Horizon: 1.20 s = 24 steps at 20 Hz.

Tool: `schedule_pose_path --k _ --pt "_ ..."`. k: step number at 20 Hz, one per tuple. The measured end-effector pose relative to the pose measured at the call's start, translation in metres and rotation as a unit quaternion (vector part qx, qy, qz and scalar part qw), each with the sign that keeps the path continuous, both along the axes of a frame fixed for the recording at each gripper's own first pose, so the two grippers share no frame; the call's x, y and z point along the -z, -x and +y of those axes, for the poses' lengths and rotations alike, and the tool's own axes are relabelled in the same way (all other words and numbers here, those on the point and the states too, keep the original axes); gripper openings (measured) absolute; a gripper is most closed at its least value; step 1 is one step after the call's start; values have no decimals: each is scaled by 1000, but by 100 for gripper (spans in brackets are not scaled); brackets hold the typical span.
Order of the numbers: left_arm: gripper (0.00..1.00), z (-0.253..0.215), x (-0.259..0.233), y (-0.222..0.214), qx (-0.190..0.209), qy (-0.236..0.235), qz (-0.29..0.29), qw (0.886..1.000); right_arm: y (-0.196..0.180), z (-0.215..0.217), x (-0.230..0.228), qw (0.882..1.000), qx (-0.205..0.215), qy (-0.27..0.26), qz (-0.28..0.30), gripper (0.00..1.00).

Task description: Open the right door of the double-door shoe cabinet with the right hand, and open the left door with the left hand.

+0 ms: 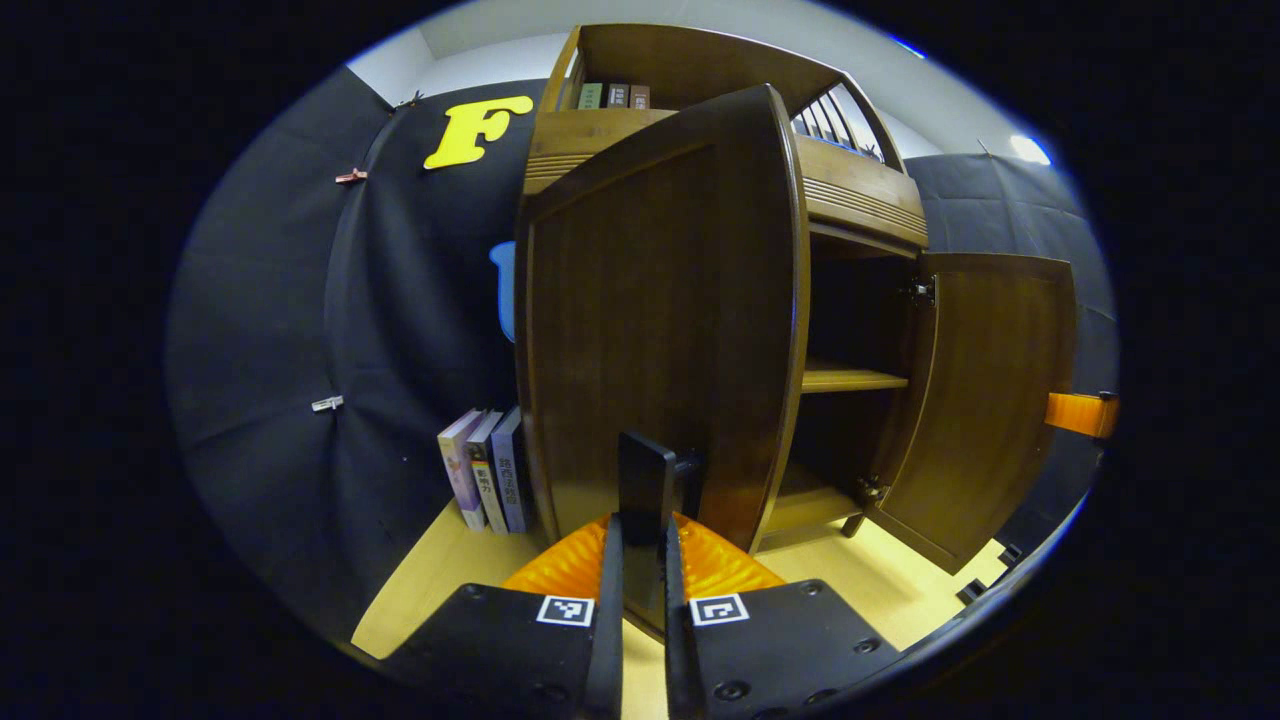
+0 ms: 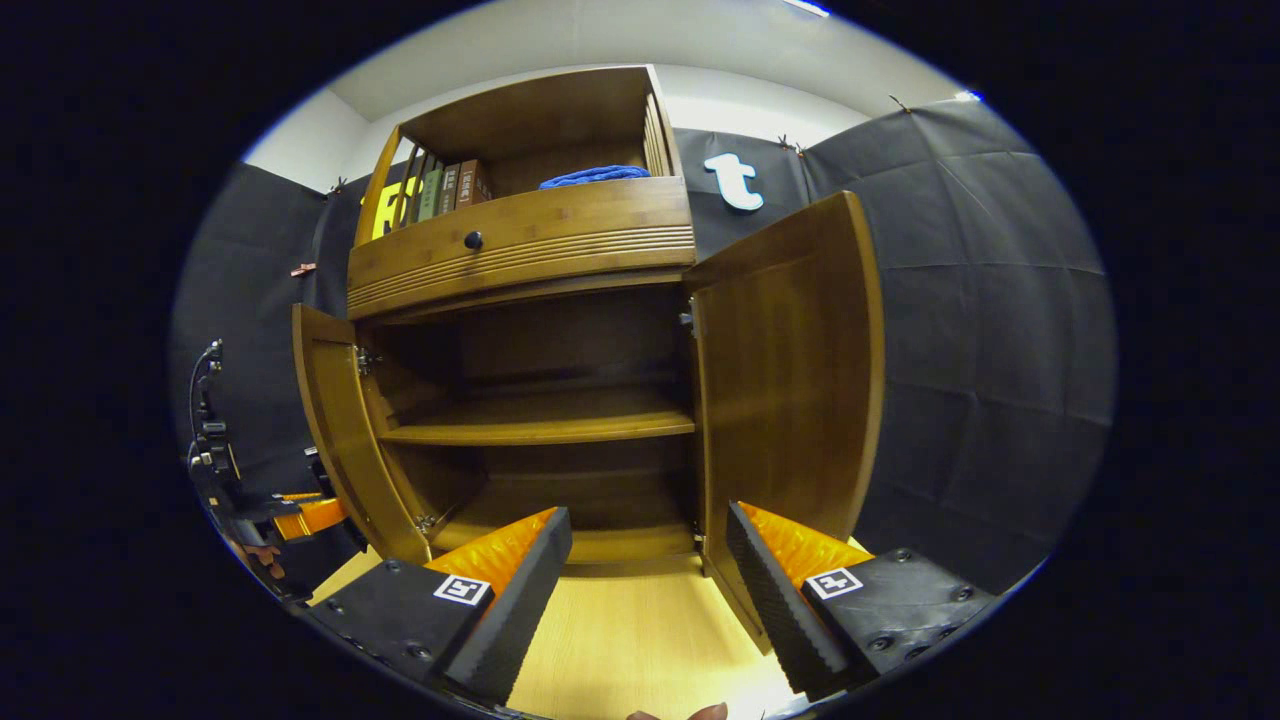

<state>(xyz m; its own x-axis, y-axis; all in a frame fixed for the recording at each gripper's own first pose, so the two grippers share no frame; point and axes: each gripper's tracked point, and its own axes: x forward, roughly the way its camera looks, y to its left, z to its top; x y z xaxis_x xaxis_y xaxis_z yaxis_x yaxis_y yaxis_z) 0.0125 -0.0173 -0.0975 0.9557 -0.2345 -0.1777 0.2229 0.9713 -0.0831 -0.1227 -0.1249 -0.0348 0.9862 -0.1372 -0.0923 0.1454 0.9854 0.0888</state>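
Note:
The wooden shoe cabinet (image 2: pixel 520 250) stands with both doors swung out. In the left gripper view the left door (image 1: pixel 660 330) is close in front of me, and my left gripper (image 1: pixel 642 525) is shut on its dark upright handle (image 1: pixel 645 470). The right door (image 1: pixel 990 400) hangs wide open beyond it. In the right gripper view my right gripper (image 2: pixel 645 580) is open and holds nothing, low in front of the cabinet, with the right door (image 2: pixel 790 380) just beside its right finger. The left door (image 2: pixel 340 430) is at the left, where the left gripper (image 2: pixel 300 515) and a hand show.
Inside the cabinet is a bare middle shelf (image 2: pixel 540 425). Above it is a drawer with a dark knob (image 2: pixel 473 240), then a top shelf with books (image 2: pixel 445 190) and a blue cloth (image 2: pixel 595 177). Three books (image 1: pixel 485 485) stand on the light wooden floor (image 2: pixel 630 640) left of the cabinet.

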Motion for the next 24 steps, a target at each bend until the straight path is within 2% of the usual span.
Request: schedule_pose_path --k 1,2,4,5,6,7,12,16,18,21,24 --pt "20 5 0 1 -1 2 0 1000 -1 4 -1 1000 -1 0 -1 93" --pt "18 10 0 3 -2 4 1 1000 0 10 0 1000 -3 -1 -2 98" --pt "17 22 1 5 -3 6 0 1000 2 17 1 1000 -1 -3 -4 98" --pt "16 27 2 7 -4 4 -1 1000 3 22 -1 1000 2 -5 -7 93" --pt "15 33 2 9 -6 3 -2 1000 4 25 -2 1000 4 -7 -11 93" --pt "15 39 3 10 -8 3 -3 1000 3 29 -2 1000 4 -11 -13 98" --pt "11 68 5 10 -4 13 -7 1000 -7 53 -8 999 2 -18 -27 98" --pt "10 102 9 6 -25 8 -12 1000 -26 43 -30 998 32 11 -54 98" --pt "9 120 10 0 -37 22 -9 999 -42 47 -35 998 31 14 -51 98" --pt "8 121 8 -2 -25 52 -5 998 -63 60 -40 999 14 14 -44 99" --pt "9 123 10 -2 -32 28 -11 999 -75 81 -48 999 -10 8 -44 98"
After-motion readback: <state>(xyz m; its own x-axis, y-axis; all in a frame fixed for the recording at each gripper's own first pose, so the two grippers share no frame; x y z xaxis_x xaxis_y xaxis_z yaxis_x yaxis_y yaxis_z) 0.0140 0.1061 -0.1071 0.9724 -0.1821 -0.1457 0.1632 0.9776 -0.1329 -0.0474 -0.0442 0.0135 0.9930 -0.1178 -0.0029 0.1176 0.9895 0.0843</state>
